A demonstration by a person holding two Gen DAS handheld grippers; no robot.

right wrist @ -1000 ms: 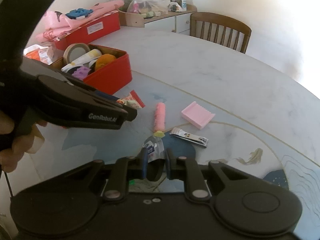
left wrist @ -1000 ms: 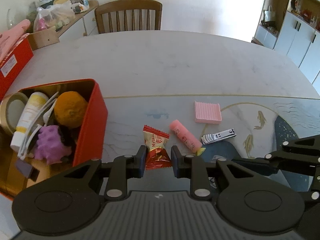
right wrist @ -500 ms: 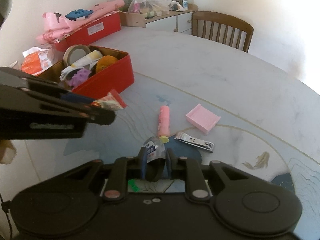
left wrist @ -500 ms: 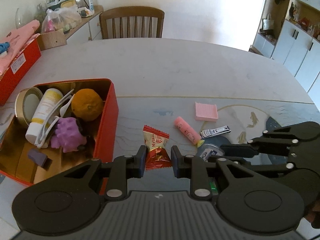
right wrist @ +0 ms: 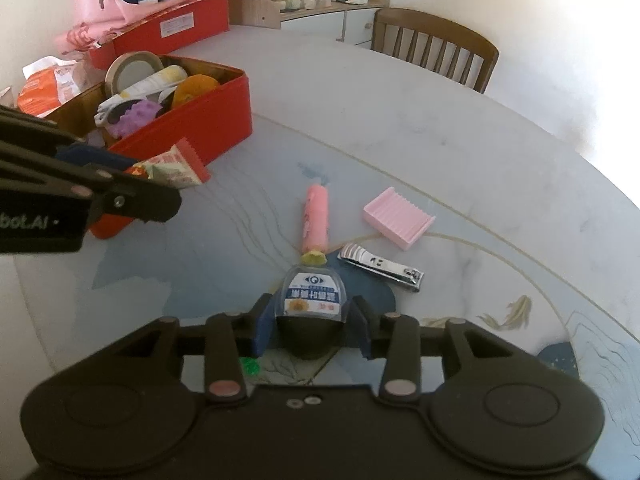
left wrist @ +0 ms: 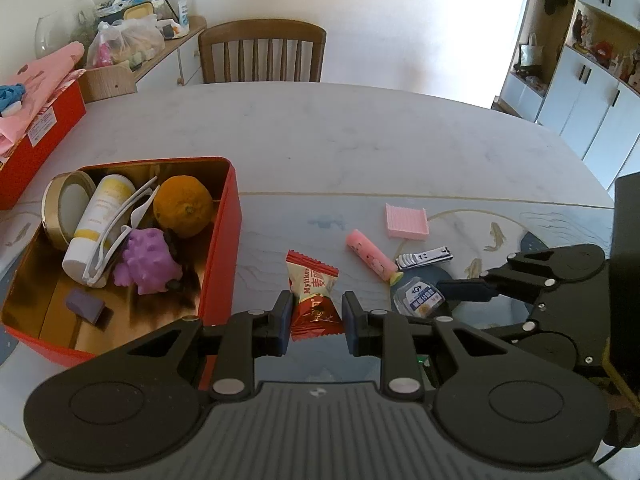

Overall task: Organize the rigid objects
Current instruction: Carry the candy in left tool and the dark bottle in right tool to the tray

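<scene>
Both grippers carry items: left gripper (left wrist: 314,317) fingers clamp a red candy (left wrist: 313,298), right gripper (right wrist: 311,323) fingers clamp a small bottle (right wrist: 311,295). Next, judged: lift each over the red box (left wrist: 218,248) and release.

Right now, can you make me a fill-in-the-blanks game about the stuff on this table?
1. The left gripper holds a red ____ wrapper.
2. The orange fruit sits inside the ____ box.
3. The silver nail clipper lies beside the pink ____.
4. The right gripper holds a small clear ____.

Missing words: candy; red; tube; bottle
</scene>
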